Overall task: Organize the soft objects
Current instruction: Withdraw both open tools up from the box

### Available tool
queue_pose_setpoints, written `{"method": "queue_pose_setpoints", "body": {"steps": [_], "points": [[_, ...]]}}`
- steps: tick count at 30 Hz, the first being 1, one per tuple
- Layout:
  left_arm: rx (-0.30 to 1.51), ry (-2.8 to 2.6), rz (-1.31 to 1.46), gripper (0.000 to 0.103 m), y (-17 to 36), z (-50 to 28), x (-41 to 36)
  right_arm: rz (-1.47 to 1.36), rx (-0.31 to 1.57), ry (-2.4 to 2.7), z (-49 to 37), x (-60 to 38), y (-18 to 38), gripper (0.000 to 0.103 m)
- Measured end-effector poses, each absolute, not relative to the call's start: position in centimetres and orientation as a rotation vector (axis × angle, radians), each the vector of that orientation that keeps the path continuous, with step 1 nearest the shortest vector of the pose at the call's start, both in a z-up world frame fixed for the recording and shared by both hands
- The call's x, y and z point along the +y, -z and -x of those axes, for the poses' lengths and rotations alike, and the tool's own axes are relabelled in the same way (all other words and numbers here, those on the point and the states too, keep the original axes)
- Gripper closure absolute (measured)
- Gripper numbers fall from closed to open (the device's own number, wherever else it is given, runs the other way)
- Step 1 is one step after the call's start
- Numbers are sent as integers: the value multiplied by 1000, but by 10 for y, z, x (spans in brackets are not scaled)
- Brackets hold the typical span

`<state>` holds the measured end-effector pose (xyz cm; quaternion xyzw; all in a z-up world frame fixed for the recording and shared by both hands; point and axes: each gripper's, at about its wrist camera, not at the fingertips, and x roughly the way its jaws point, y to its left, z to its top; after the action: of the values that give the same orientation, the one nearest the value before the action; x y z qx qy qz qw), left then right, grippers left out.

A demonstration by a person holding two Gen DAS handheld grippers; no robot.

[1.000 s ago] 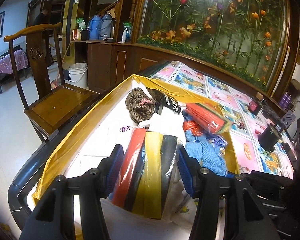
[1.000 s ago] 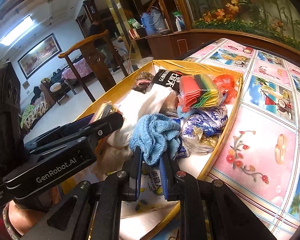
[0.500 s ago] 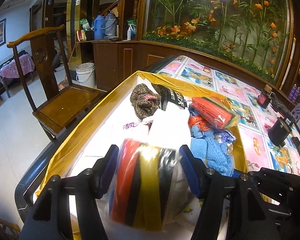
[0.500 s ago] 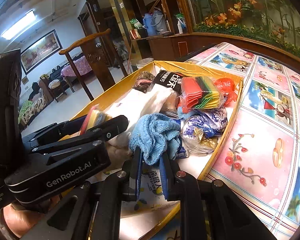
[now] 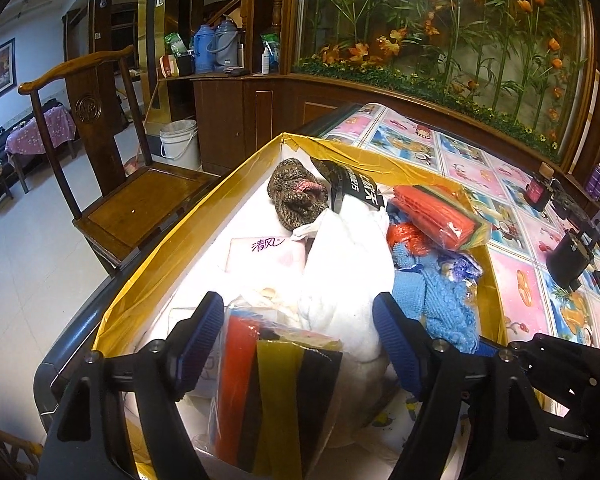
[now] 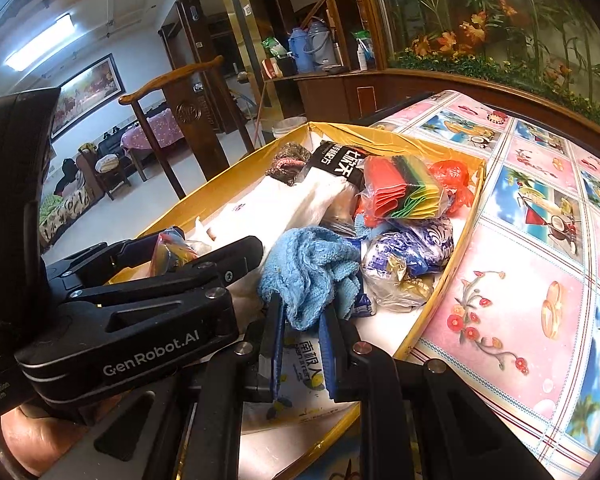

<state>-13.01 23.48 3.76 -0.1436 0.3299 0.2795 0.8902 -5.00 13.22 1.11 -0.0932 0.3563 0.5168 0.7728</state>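
While the left gripper [image 5: 298, 344] had just been opening off the clear, bottom-cropped pack of coloured cloths [image 5: 276, 392], we saw the right gripper [image 6: 302, 332] clamp the blue knitted towel [image 6: 312, 268].

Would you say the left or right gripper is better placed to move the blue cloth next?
Right: the right gripper is already shut on the blue cloth; the left gripper, just opening, straddles the sponge pack.
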Motion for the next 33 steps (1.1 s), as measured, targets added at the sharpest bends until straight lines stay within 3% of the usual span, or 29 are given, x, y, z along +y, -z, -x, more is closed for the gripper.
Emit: {"method": "queue_pose_setpoints", "body": {"steps": [10, 15, 24, 29, 33], "points": [[687, -578, 310, 17, -36, 132, 235, 229, 756, -1098, 51, 129, -13, 77], [637, -560, 345, 11, -39, 143, 234, 238, 724, -1084, 52, 122, -20, 56], [576, -575, 345, 6, -54, 162, 224, 252, 601, -1065, 66, 98, -38, 33], [561, -603, 327, 5, -61, 164, 219, 174, 569, -1049, 60, 73, -49, 25], [564, -629, 303, 3, -60, 160, 213, 148, 562, -1045, 60, 62, -54, 24]]}}
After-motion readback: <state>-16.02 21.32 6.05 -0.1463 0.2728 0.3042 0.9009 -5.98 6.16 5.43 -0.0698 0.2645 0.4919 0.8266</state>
